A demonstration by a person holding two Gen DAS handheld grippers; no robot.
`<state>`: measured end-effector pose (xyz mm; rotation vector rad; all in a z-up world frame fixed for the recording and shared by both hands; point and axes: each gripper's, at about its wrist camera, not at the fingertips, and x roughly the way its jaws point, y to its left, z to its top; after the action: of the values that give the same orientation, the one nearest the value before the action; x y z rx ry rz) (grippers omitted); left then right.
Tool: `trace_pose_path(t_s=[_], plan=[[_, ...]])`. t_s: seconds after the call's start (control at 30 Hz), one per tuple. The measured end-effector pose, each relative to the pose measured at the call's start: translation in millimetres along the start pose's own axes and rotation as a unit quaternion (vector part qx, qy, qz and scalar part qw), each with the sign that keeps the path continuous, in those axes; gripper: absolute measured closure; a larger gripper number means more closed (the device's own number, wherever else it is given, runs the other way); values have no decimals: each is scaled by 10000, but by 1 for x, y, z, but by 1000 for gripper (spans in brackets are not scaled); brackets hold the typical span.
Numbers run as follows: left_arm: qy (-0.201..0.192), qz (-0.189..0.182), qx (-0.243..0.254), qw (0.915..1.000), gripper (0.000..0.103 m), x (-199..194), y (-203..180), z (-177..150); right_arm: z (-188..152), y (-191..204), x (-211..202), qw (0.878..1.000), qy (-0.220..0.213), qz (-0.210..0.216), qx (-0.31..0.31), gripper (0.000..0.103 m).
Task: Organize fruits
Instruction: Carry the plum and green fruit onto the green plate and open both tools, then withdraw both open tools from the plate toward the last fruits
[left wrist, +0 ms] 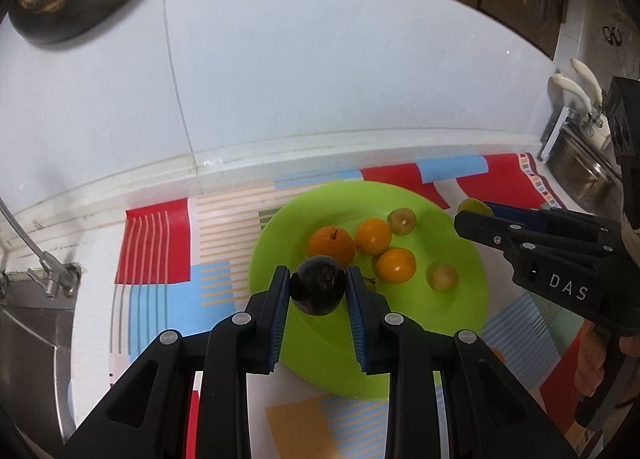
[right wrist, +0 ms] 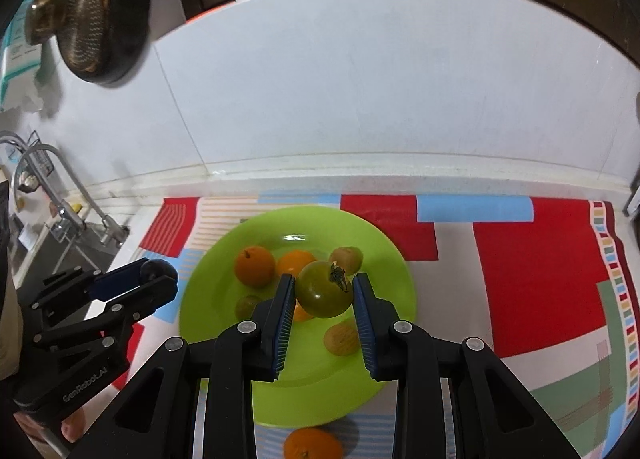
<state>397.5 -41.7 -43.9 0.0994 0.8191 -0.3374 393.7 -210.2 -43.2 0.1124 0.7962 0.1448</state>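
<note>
The left hand-held gripper (left wrist: 318,286) points forward and slightly down over the near rim of the lime-green plate (left wrist: 460,311), its two blue-padded fingers pinching a dark purple plum (left wrist: 318,285) from either side, so that the fruit sits raised above the plate. The right hand-held gripper (right wrist: 324,291) is posed much the same way over the plate's middle, pinching a green tomato (right wrist: 325,289) with a dried calyx between its pads; in the left wrist view it reaches in from the right, angled toward the plate's far right edge, the person's bare hand (left wrist: 592,367) wrapped around its handle. On the plate lie three orange fruits: a larger orange (left wrist: 331,244) with a stem dimple, and two smoother ones (left wrist: 373,236) (left wrist: 396,265) just beside it. Two small yellow-green fruits (left wrist: 401,221) (left wrist: 442,277) lie to their right, apart from each other. Another orange (right wrist: 313,443) rests off the plate, near its front rim, on the patterned cloth (right wrist: 540,283) of red, blue and white blocks that covers the tabletop. A steel tap (right wrist: 60,195) and sink stand at the left against the white tiled wall (right wrist: 360,91).
</note>
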Motion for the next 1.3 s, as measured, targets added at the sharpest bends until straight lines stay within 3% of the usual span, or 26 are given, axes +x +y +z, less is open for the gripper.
trace_pose_path(t_s=[0.73,0.9,1.0,1.3], plan=[[407,-75,13,9991,75,50,8,-2,0,-13,54,9992,372,-33,104,72],[322,20,99,9994,67,46,6,-1,0,-14,53,9993,355,-61,116,71],[246,26,59,9997,67,37,6,0,0,-14,48,9993,311,-145,113,65],[-81,-61,37,9999,60,-7,-3,-3,-9,-1,-1,10000,-71,-47,9,65]])
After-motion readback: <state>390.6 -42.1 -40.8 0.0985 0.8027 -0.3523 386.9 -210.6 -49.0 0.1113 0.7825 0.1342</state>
